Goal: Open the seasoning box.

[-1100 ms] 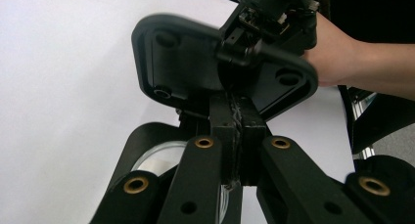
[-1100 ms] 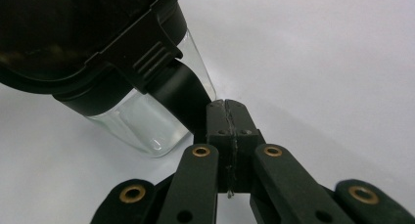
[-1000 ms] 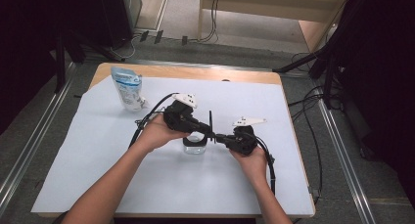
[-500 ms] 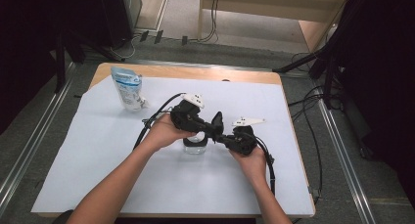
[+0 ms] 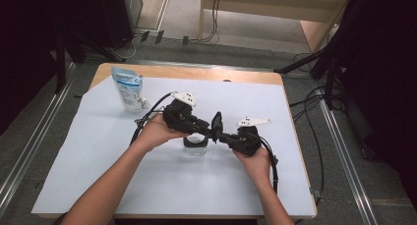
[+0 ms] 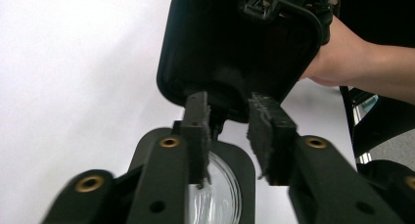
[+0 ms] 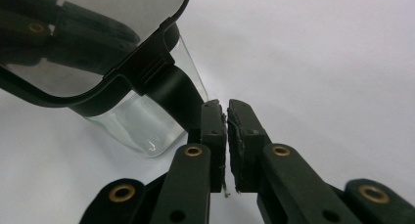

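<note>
A clear glass container [image 5: 195, 145] stands mid-table on the white sheet, with its black-rimmed lid [image 5: 216, 124] swung up on edge. My left gripper [image 5: 208, 132] reaches in from the left. In the left gripper view its jaws [image 6: 230, 119] have just been opening and stand parted below the lid [image 6: 235, 43], over the container [image 6: 220, 190], pressing on nothing. My right gripper [image 5: 222, 136] comes from the right. Its jaws [image 7: 226, 109] have just eased a hair and keep only a slit, beside the lid's black strap [image 7: 178, 99] and the container [image 7: 142, 121].
A blue-and-white pouch [image 5: 128, 89] stands at the back left of the white sheet [image 5: 98, 151]. Black cables [image 5: 147, 118] trail from both grippers. The person's right hand [image 6: 352, 57] is behind the lid in the left gripper view. The wooden table edge [image 5: 196, 71] runs along the back.
The lid has swung up from lying low on the container to standing on edge. My left gripper shifted slightly right and its jaws parted. The right gripper kept still.
</note>
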Tool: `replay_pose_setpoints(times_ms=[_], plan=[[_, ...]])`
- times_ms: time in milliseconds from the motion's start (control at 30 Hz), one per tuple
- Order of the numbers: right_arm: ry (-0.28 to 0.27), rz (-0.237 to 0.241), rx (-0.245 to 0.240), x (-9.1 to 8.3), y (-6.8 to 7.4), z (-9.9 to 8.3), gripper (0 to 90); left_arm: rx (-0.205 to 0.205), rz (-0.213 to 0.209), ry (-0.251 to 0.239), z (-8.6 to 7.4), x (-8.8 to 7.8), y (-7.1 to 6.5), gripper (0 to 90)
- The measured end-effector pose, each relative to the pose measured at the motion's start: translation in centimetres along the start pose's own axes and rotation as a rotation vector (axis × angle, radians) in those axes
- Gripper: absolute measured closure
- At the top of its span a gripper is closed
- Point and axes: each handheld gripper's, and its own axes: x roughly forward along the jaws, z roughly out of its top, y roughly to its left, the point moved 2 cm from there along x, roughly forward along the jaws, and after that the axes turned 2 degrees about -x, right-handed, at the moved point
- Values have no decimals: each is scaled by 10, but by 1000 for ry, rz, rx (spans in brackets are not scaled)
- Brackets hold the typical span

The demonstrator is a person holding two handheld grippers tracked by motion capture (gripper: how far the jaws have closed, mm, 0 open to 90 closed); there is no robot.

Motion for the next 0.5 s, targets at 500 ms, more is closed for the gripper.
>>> replay_pose_setpoints(times_ms=[500], plan=[[-19, -27, -21, -8, -4, -3, 679, -34, 29, -41, -18, -26, 9, 557]])
